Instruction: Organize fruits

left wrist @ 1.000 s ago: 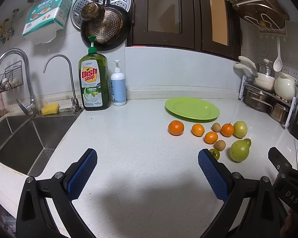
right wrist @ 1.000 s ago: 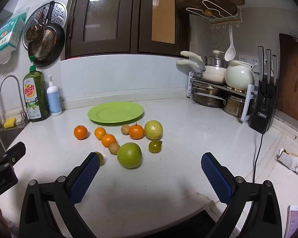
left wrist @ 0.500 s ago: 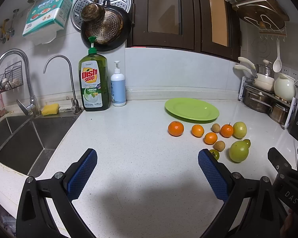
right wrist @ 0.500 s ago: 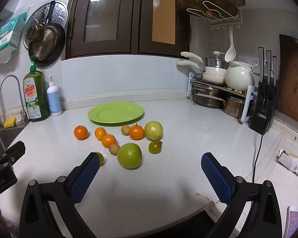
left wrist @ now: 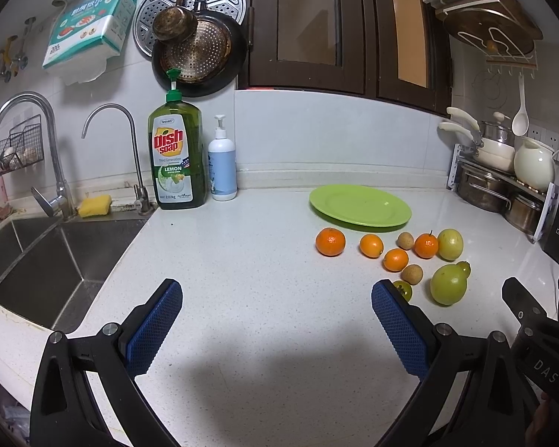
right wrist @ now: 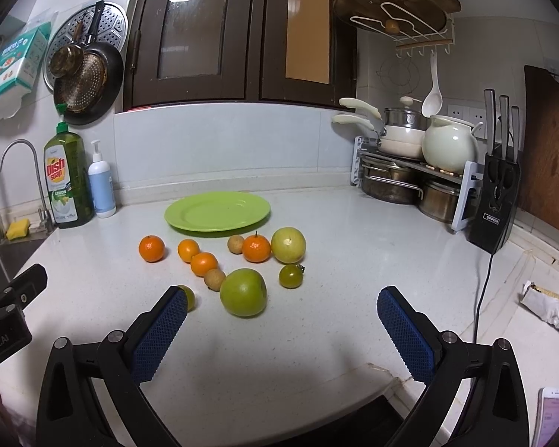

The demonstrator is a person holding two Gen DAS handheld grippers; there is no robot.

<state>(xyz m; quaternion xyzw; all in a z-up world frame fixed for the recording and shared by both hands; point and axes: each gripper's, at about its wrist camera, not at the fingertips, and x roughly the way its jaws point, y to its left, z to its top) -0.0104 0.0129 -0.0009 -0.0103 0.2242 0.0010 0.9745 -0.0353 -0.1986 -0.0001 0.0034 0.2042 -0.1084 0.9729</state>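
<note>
a: sink [left wrist: 37, 246] sits at my far left, and next to it stand the green soap bottle [left wrist: 177, 156] and the small white pump bottle [left wrist: 222, 165] against the wall. what do you have further right?

b: green plate [right wrist: 217, 211] lies flat on the white counter [right wrist: 316, 335], nothing on it. just in front of it the fruit is spread out on the counter: a lone orange [right wrist: 151, 248] at the left, then two smaller oranges [right wrist: 188, 250] close together, a brown round fruit [right wrist: 236, 243] touching a stemmed orange [right wrist: 256, 248], and a pale yellow fruit [right wrist: 288, 245] beside that.

a: nearer to us?

b: another brown one [right wrist: 214, 279] just beside a big green fruit [right wrist: 243, 292], a small green tomato [right wrist: 290, 276] to its right, and one more small green one partly hidden behind my left finger.

a: my left gripper [left wrist: 275, 322] hovers over bare counter, jaws spread wide, holding nothing.

b: my right gripper [right wrist: 281, 329] is the same, wide apart and empty, low over the counter short of the fruit. a pot rack [right wrist: 410, 171] and a knife block [right wrist: 497, 201] stand at the far right.
</note>
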